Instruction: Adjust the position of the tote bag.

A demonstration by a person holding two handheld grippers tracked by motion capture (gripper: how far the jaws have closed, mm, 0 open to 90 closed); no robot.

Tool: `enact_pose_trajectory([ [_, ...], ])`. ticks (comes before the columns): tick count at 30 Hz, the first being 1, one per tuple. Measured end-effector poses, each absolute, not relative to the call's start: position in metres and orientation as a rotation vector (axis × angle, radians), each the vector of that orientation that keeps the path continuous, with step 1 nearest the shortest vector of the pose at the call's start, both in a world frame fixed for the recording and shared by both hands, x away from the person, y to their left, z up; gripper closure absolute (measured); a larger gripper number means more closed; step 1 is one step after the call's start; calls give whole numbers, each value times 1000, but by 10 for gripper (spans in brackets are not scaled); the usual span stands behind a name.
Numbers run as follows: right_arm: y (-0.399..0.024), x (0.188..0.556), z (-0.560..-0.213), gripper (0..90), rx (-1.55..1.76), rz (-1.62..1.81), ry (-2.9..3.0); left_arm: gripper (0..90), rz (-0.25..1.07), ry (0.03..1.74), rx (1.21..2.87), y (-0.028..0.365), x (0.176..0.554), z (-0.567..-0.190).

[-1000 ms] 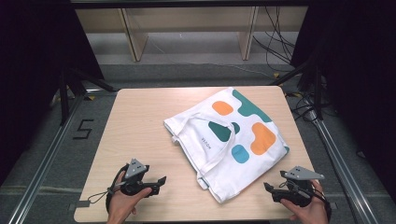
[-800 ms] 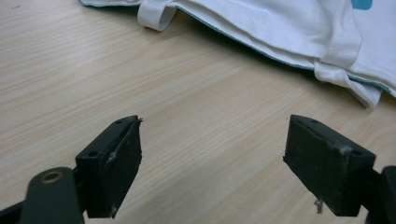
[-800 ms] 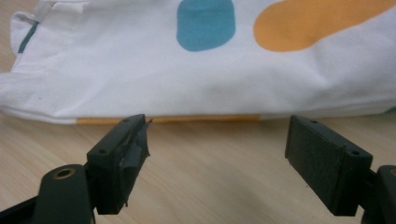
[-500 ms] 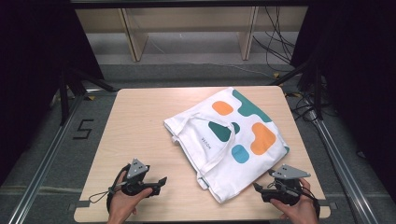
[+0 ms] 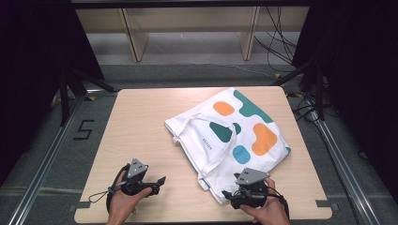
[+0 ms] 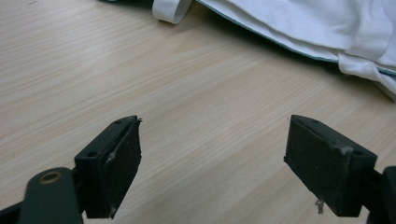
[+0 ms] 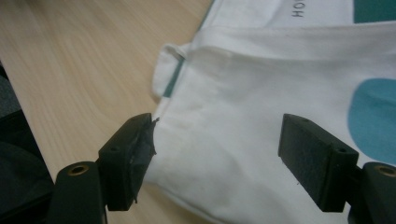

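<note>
Broadly, the wooden table (image 5: 141,122) carries a white tote bag (image 5: 230,136) lying flat toward its right half. Right gripper (image 5: 228,193) sits at the bag's near corner, jaws spread and just closing slightly around, seemingly not yet pinching, the cloth. Left gripper (image 5: 162,180) waits open over bare wood. Next: close on the corner.

Your right gripper (image 5: 231,194) slides in from the table's right edge toward the tote bag (image 5: 234,136) and now sits at its near corner. Its jaws have just been closing slightly, with that corner of cloth between them, unpinched.
</note>
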State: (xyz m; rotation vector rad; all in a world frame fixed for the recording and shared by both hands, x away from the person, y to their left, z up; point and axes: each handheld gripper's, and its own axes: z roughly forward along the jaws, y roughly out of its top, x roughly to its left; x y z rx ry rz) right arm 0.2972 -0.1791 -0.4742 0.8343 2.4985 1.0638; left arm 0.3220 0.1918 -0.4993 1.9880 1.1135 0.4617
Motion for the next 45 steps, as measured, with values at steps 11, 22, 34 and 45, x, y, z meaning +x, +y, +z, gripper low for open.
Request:
enact_pose_trajectory([
  [11,-146,291,-489,543,670,895,2593,169,457,1119,1983,192,322,-500],
  [22,-192,265,-483,768,659,750,2521,160,475,1132,1967,195,322,-499],
  [34,-294,269,-476,855,807,788,2358,302,491,1101,2003,182,344,-505],
  [45,-321,279,-476,851,851,792,2310,277,592,965,2152,142,370,-512],
])
